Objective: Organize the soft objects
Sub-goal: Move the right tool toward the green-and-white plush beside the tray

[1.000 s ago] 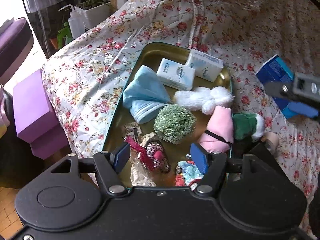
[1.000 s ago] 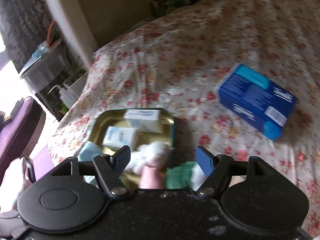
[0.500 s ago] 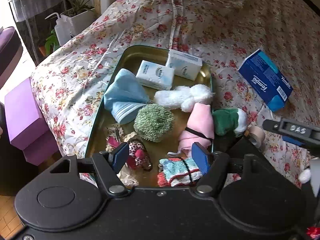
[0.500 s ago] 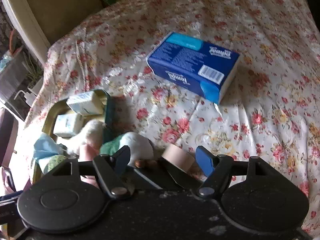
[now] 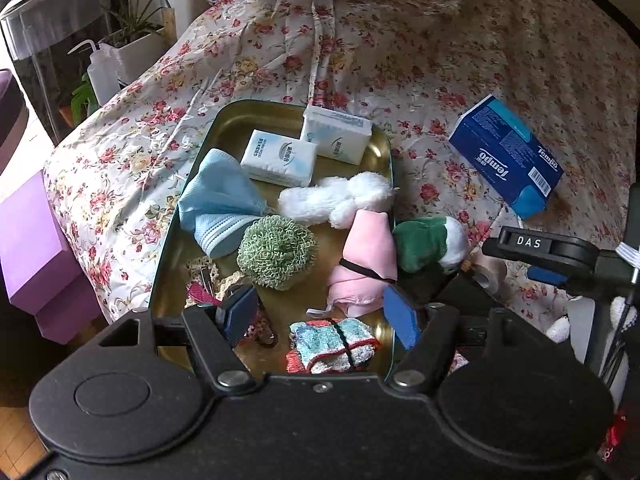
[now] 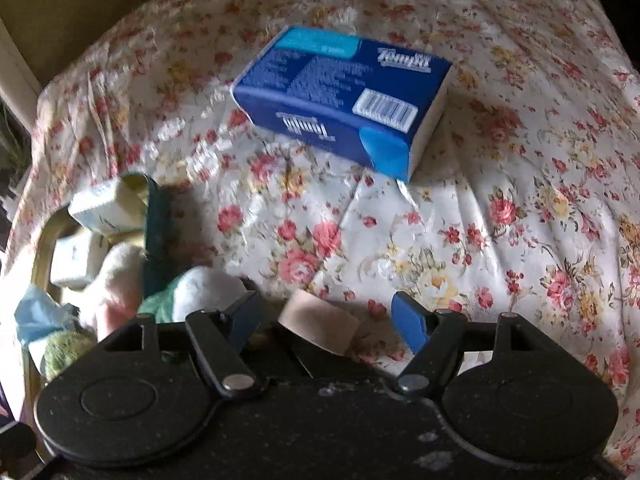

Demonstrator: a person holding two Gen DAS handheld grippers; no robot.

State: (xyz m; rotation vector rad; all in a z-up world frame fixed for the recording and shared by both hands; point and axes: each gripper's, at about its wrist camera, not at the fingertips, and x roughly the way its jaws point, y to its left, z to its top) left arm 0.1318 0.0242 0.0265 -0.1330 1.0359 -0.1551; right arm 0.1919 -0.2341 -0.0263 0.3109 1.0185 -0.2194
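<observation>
A gold tin tray (image 5: pixel 230 122) on the floral bed holds two white tissue packs (image 5: pixel 278 156), a blue cloth (image 5: pixel 218 198), a white plush (image 5: pixel 336 200), a green knit ball (image 5: pixel 276 252), a pink cloth (image 5: pixel 366 252) and a striped knit cloth (image 5: pixel 332 344). A green-and-white plush (image 5: pixel 428 242) lies just right of the tray. A blue Tempo tissue pack (image 6: pixel 340 96) lies on the bedspread, also in the left wrist view (image 5: pixel 506 156). My left gripper (image 5: pixel 320 316) is open over the tray's near end. My right gripper (image 6: pixel 328 320) is open, low over a beige tape roll (image 6: pixel 318 320).
The floral bedspread (image 6: pixel 500 220) covers the surface. A purple block (image 5: pixel 32 248) sits left of the bed. A squeeze bottle (image 5: pixel 100 72), a potted plant and a glass cabinet stand at the back left. The tray's green rim (image 6: pixel 156 232) shows in the right wrist view.
The left gripper has pulled back and up, showing more of the tray. The right gripper has swung right and down from the tray toward the blue tissue pack and tape roll.
</observation>
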